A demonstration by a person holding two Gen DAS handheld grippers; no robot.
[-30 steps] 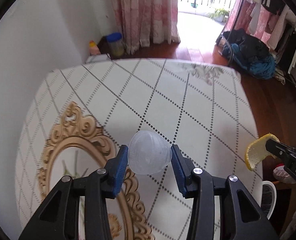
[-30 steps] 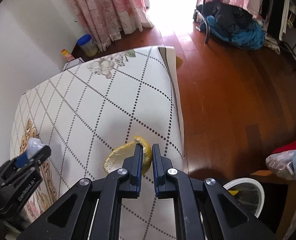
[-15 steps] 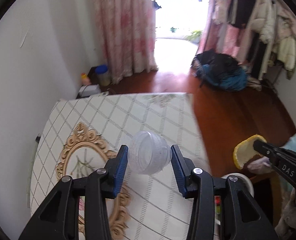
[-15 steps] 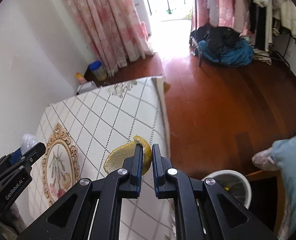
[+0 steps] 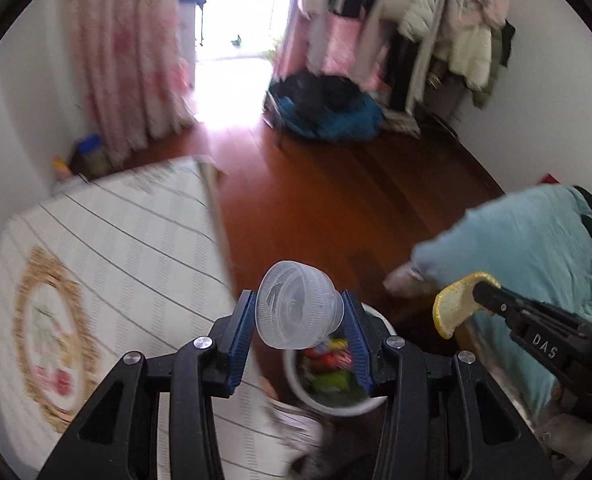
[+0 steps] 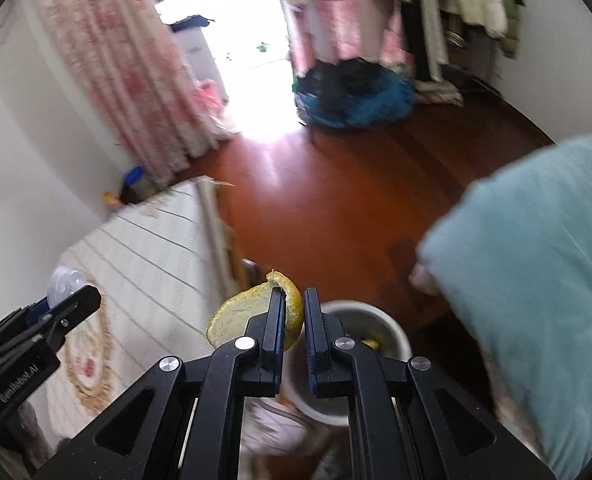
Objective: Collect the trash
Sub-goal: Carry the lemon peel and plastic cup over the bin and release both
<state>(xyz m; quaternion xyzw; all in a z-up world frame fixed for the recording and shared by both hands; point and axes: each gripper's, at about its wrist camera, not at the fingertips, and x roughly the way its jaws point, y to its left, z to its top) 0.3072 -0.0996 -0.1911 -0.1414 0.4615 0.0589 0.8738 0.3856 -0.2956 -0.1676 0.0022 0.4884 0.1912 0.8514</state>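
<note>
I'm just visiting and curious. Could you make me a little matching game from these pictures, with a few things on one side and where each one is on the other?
Things:
1. clear plastic cap
2. yellow peel
3. white bin
4. blue bundle

Places:
A. on the wooden floor beside the table, wrappers inside
B. pinched in the right gripper
C. on the floor far back, by the hanging clothes
D. clamped in the left gripper

Pairs: 1-D, 2-B, 3-A, 4-C
</note>
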